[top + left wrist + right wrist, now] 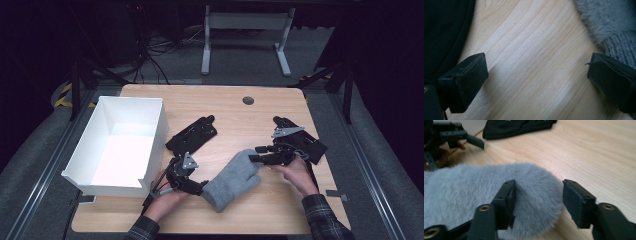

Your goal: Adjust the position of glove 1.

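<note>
A fluffy grey mitten lies flat on the wooden table, near the front edge. The right gripper is at the mitten's 1 o'clock tip, jaws apart around the fuzzy end and not squeezing it. The left gripper sits at the mitten's 9 o'clock cuff, jaws wide apart, holding nothing. A black glove lies at 11 o'clock, another black glove at 2 o'clock. A white box stands at 9 o'clock.

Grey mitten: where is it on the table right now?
In the high view the grey mitten lies near the front edge of the table, between the left gripper at its cuff and the right gripper at its fingertip end.
</note>
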